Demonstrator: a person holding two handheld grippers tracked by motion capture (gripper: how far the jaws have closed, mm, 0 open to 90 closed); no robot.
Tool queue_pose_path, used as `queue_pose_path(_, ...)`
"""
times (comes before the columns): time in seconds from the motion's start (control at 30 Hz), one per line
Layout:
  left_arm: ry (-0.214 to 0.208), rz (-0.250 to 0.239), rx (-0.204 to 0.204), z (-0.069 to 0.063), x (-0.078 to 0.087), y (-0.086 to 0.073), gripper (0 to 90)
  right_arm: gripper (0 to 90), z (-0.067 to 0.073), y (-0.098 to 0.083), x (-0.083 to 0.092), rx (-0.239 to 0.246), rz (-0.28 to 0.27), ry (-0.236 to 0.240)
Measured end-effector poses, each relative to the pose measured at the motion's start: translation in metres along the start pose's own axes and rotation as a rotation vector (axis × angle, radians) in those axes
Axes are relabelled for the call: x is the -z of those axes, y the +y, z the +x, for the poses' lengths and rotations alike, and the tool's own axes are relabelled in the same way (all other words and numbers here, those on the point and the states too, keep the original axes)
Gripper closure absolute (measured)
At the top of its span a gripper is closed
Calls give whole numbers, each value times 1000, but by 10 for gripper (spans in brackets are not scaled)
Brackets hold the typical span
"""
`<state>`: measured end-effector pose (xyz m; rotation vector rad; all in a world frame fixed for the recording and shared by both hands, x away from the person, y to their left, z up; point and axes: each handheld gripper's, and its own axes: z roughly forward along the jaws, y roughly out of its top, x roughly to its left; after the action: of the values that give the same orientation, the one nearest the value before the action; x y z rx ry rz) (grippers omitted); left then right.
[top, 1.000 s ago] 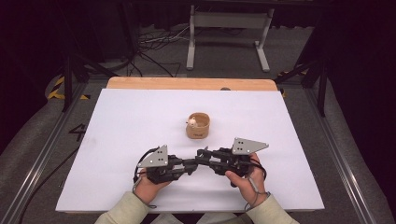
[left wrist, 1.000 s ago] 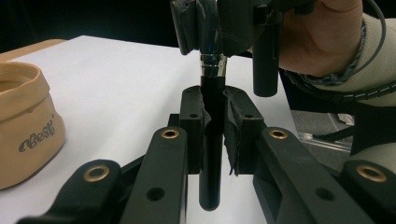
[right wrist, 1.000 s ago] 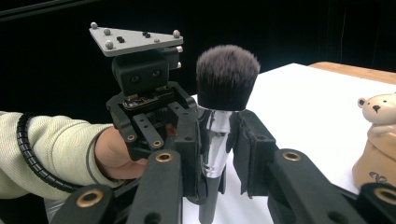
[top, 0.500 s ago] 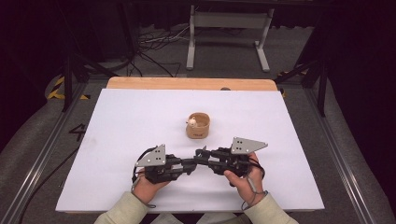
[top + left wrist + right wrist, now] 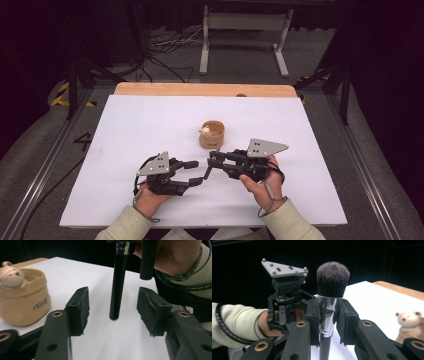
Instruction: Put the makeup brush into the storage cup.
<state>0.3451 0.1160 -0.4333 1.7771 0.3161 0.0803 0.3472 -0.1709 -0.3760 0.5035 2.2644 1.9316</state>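
Note:
A makeup brush (image 5: 332,280) with a dark bristle head and a chrome ferrule stands upright between my right gripper's (image 5: 328,315) pads, which are shut on the ferrule. Its black handle (image 5: 117,285) hangs down between my left gripper's (image 5: 115,308) jaws, whose pads stand clear of it on both sides. Those left jaws have just been opening, with the handle still between them. From above, the left gripper (image 5: 196,172) and the right gripper (image 5: 214,162) meet tip to tip over the near middle of the table, with the brush (image 5: 207,172) between them.
A tan cup (image 5: 212,135) with a small bear figure (image 5: 11,275) on its rim stands just beyond the grippers. The white sheet (image 5: 125,130) covers the table, with a wooden edge (image 5: 200,90) at the far side. A metal stand (image 5: 245,30) and cables lie on the floor beyond.
The left gripper's jaws have spread apart and let go of the brush handle. Both hands stay where they were, and the right gripper keeps its hold.

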Motion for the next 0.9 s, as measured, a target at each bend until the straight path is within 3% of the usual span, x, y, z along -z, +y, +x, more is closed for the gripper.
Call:
queue_pose_path(0.1, 5, -12, 35, 1, 6, 0, 372, 732, -4, 8, 0, 10, 7, -23)
queue_pose_path(0.57, 90, -54, 8, 3, 29, -2, 114, 732, -21, 34, -2, 37, 28, -95)
queue_pose_path(0.7, 98, -85, 36, 6, 35, -5, 29, 732, -25, 40, -2, 47, 36, -113)
queue_pose_path(0.9, 122, -87, 57, 10, 48, -10, 3, 732, -32, 48, -3, 53, 43, -134)
